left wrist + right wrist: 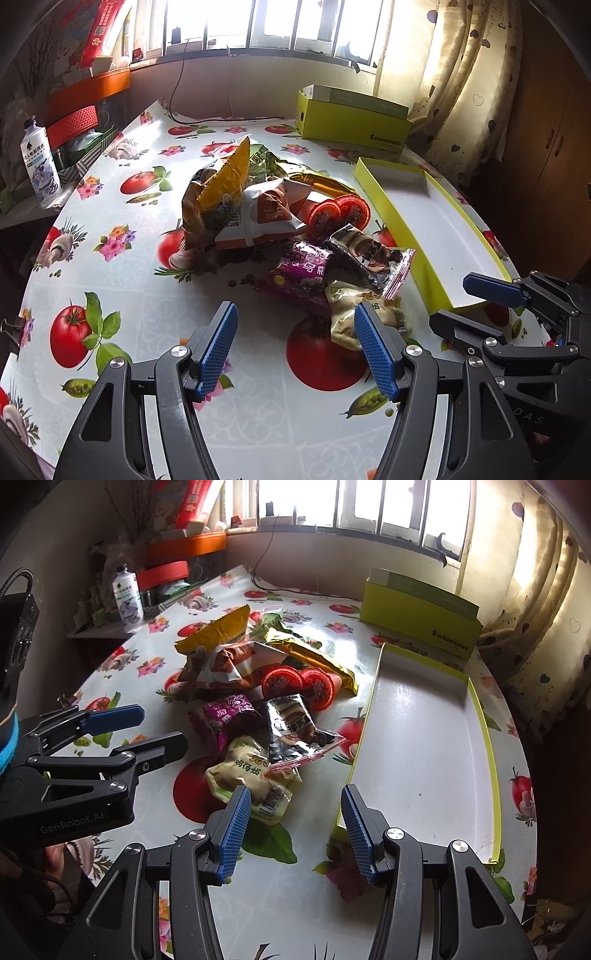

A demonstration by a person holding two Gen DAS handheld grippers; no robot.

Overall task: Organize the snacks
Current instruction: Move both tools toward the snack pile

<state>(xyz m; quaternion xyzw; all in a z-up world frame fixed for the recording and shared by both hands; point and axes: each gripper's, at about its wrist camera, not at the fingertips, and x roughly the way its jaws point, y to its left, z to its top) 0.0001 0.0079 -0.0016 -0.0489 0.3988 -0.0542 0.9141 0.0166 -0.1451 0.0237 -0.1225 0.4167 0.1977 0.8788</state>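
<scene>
Glossy wrappers are catching the window glare, so most of the print on the snack pile [280, 229] is staying hard to read, and the lower packets are lying half buried under the upper ones at the centre of both views. A yellow bag [225, 177] is tilting at the pile's upper left, two red-lidded cups [338, 214] are sitting side by side at its right, and a purple packet [303, 269] and a dark packet [369, 258] are overlapping nearer the camera. The left gripper [295, 347] is hovering over the bench [122, 258] with its fingers [218, 350] spread wide; a pale beige packet [351, 317] is lying just behind the right-hand finger, partly hidden by it. The right gripper [291, 827] is also holding its fingers [234, 830] apart, the beige packet [251, 775] just beyond the left one, the white tray [424, 746] with yellow-green rim beyond the right one. A yellow-green box [417, 627] is standing in the upper right.
</scene>
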